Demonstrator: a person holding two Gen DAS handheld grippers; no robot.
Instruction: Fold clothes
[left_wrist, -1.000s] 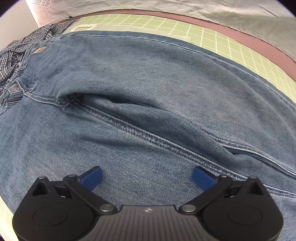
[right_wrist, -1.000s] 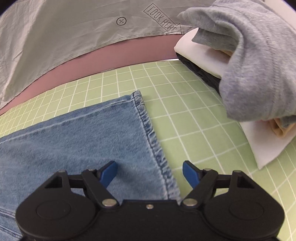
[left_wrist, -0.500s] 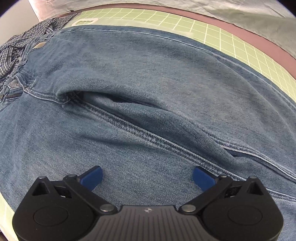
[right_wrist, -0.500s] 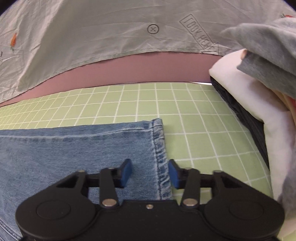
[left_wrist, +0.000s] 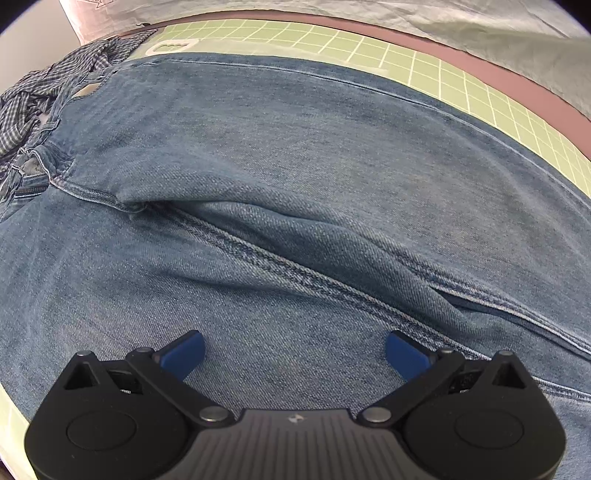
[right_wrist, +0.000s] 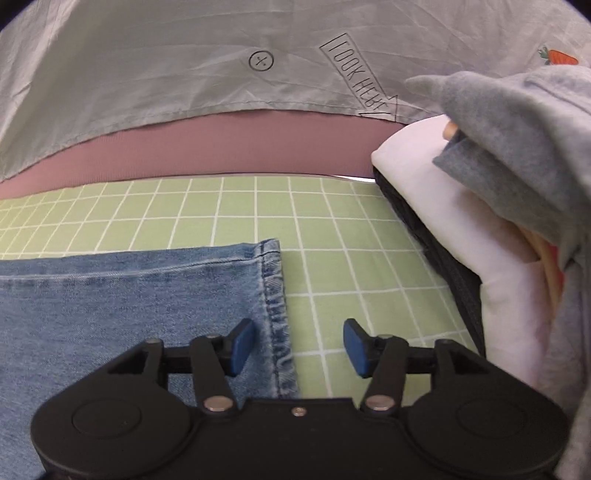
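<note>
Blue jeans (left_wrist: 295, 155) lie spread on a green grid mat (left_wrist: 480, 92), filling the left wrist view, with the inseam running diagonally. My left gripper (left_wrist: 294, 349) is open and empty, low over the denim of the near leg. In the right wrist view a leg hem (right_wrist: 273, 295) of the jeans (right_wrist: 129, 295) lies flat on the mat (right_wrist: 332, 229). My right gripper (right_wrist: 298, 341) is open, its jaws straddling the hem edge, left pad over denim, right pad over mat.
A checked shirt (left_wrist: 40, 99) is crumpled by the jeans' waist at the left. A stack of folded clothes, white (right_wrist: 461, 221) with a grey sweatshirt (right_wrist: 517, 147) on top, sits at the right. A grey cloth (right_wrist: 184, 66) hangs behind the mat.
My right gripper closed partway around the hem half a second ago and has now opened wider again. The left gripper has drifted slightly over the jeans, still open.
</note>
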